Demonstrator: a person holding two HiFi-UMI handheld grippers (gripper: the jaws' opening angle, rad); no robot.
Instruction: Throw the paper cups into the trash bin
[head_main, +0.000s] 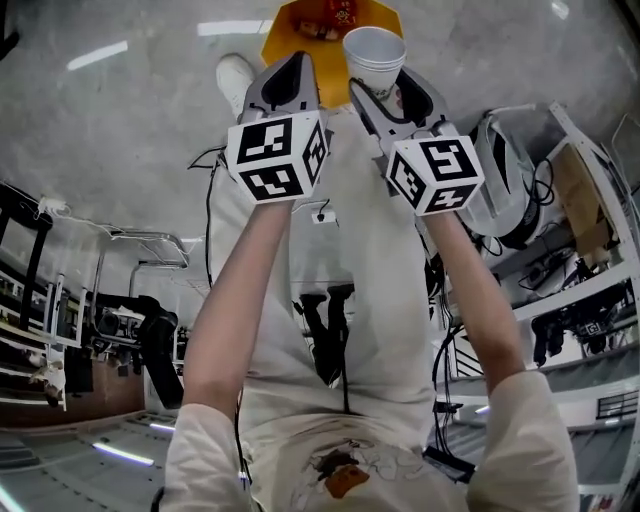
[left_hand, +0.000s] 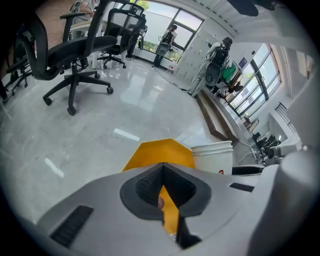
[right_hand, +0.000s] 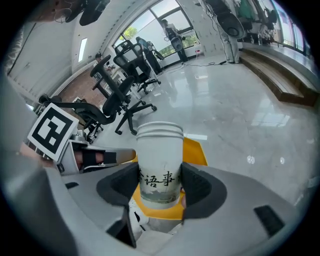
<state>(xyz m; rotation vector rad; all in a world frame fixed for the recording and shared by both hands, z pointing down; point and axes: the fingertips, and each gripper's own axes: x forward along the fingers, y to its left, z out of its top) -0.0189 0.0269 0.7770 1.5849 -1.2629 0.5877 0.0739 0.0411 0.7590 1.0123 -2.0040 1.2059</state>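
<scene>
A stack of white paper cups (head_main: 375, 58) with black print (right_hand: 159, 167) stands upright between the jaws of my right gripper (head_main: 388, 88), which is shut on it. The yellow trash bin (head_main: 335, 22) sits on the floor just beyond and below both grippers, with red rubbish inside. It shows behind the cups in the right gripper view (right_hand: 196, 150). My left gripper (head_main: 296, 65) is beside the right one, its jaws pressed together with nothing between them (left_hand: 161, 189). In the left gripper view the yellow bin (left_hand: 159, 152) lies ahead and the cups (left_hand: 214, 156) are at right.
A white shoe (head_main: 235, 78) is on the grey polished floor next to the bin. Metal shelving with cables and gear (head_main: 565, 230) stands at the right. Black office chairs (left_hand: 75, 55) are farther off. A person (left_hand: 169, 36) stands far away by the windows.
</scene>
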